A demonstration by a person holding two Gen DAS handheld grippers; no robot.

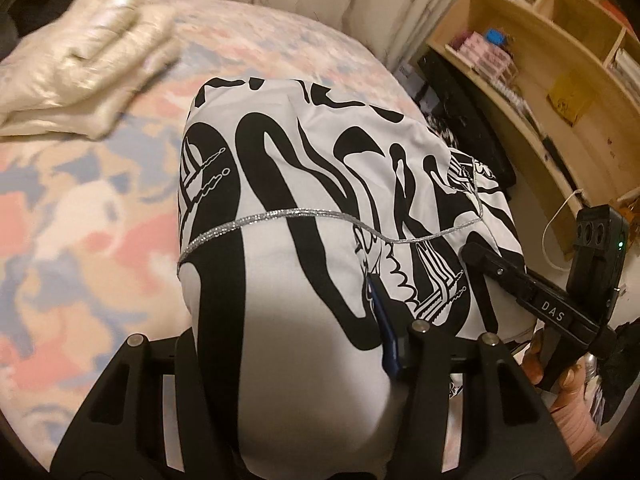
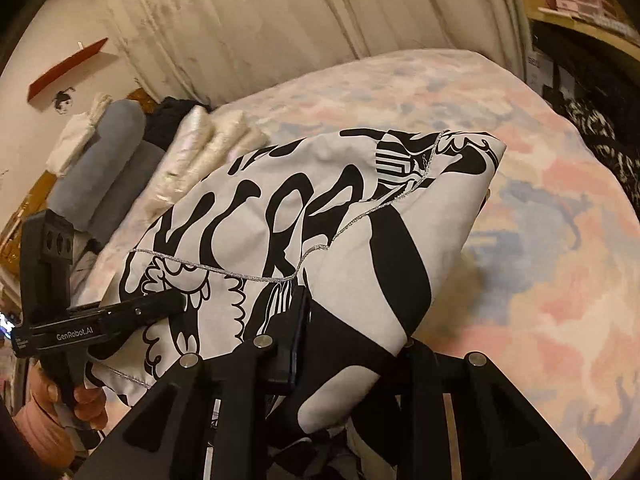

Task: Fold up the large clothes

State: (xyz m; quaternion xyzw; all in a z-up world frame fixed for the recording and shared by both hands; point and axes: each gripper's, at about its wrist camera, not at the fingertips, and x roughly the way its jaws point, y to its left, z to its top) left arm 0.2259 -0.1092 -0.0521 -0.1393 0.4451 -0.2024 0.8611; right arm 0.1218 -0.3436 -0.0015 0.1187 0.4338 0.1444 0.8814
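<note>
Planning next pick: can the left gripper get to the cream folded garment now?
Probably not yet. The left gripper is clamped on the black-and-white garment, which drapes between it and the cream folded garment on the bed.

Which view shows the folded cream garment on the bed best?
The left wrist view: the cream garment lies fully in sight at upper left on the bed, though blurred. In the right wrist view the black-and-white garment hides its near part, leaving one strip.

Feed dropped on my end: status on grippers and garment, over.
Left gripper and right gripper both clamped on the black-and-white garment, lifted over the bed. Folded cream garment lies beyond, clear.
</note>
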